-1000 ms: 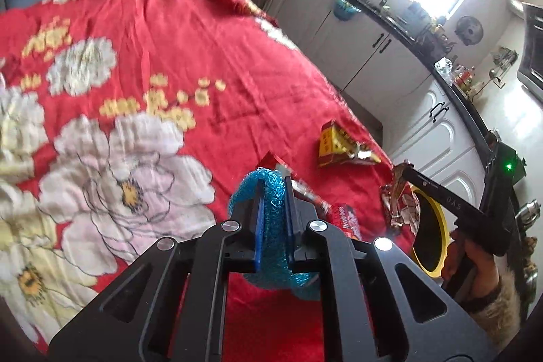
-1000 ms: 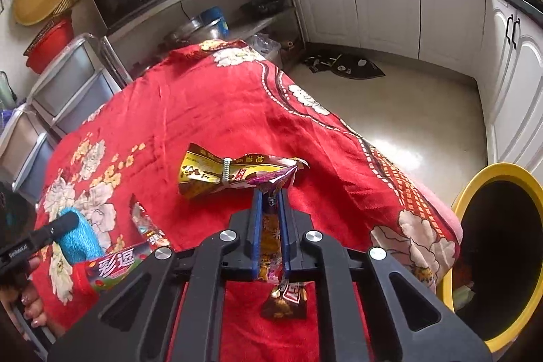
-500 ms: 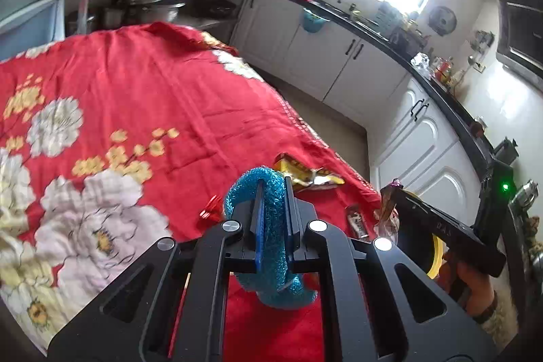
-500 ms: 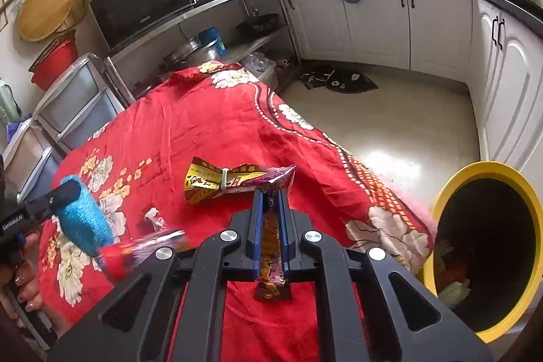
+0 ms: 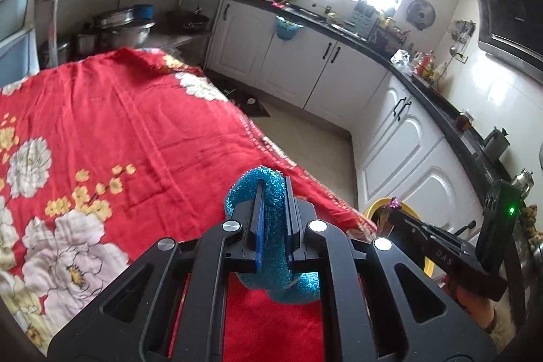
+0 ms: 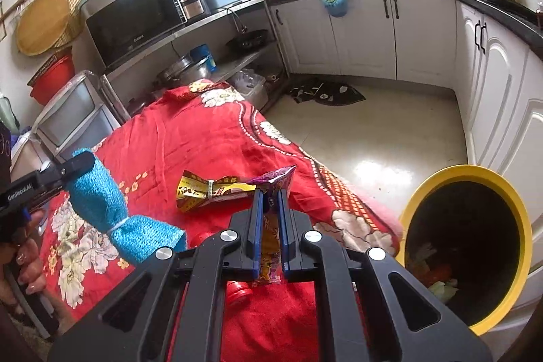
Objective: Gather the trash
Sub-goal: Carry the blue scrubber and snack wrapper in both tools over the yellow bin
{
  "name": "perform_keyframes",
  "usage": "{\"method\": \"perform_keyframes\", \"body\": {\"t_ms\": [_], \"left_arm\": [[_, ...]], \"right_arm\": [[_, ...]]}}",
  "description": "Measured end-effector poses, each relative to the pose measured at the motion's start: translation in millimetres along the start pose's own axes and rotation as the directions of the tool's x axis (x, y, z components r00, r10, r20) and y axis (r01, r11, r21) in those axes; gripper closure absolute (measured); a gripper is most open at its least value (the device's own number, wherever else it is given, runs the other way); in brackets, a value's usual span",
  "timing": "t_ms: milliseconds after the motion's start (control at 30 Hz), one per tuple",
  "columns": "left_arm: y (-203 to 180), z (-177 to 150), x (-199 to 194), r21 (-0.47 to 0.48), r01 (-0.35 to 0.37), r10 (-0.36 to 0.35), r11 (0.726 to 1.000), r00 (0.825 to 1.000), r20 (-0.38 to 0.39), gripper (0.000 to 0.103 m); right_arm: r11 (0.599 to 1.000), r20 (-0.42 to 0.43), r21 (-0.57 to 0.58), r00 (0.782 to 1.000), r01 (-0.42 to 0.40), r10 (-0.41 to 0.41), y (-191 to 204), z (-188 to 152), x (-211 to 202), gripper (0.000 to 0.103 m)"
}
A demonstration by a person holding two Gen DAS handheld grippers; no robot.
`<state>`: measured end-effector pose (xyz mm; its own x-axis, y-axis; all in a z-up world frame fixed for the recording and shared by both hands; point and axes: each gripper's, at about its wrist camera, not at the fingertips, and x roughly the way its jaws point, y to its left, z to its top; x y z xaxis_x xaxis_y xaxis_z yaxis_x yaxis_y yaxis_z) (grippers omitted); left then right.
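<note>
My left gripper (image 5: 273, 189) is shut on a blue knitted cloth (image 5: 275, 226), held above the red flowered tablecloth (image 5: 118, 131); the cloth (image 6: 101, 209) also shows in the right wrist view, tied with a white string. My right gripper (image 6: 269, 195) is shut on a purple and yellow snack wrapper (image 6: 271, 246), raised over the table's edge. A yellow wrapper with a band round it (image 6: 210, 190) lies on the tablecloth (image 6: 203, 131) just beyond. The yellow-rimmed black trash bin (image 6: 509, 216) stands on the floor to the right, with scraps inside.
A red wrapper (image 6: 239, 289) lies under my right gripper. White cabinets (image 6: 366, 33) and a dark counter ring the room. A shelf with a microwave (image 6: 132, 19) and pots stands behind the table. A dark mat (image 6: 325, 92) lies on the tiled floor.
Both grippers have risen and tilted up with their loads. The right gripper has moved closer to the bin. The left wrist view no longer shows the wrappers on the table.
</note>
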<state>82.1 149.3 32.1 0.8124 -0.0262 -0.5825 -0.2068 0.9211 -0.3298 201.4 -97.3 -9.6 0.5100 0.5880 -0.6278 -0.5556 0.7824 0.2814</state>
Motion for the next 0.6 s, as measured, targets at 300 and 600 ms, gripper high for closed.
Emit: {"method": "perform_keyframes", "body": {"t_ms": [300,600], "left_arm": [[-26.5,11.3,3.0,0.037,0.043,-0.044,0.998,0.999,0.024,0.098],[-51.3,16.1,6.3,0.071,0.087,-0.089,0.994,0.995,0.032,0.098]], "right_arm": [[1.000,0.049,0.024,0.999,-0.004,0.002,-6.4,1.4,-26.3,0.094],[0.999,0.103,0.045,0.994,0.017,-0.021,-16.1,-0.4,-54.5,0.094]]}}
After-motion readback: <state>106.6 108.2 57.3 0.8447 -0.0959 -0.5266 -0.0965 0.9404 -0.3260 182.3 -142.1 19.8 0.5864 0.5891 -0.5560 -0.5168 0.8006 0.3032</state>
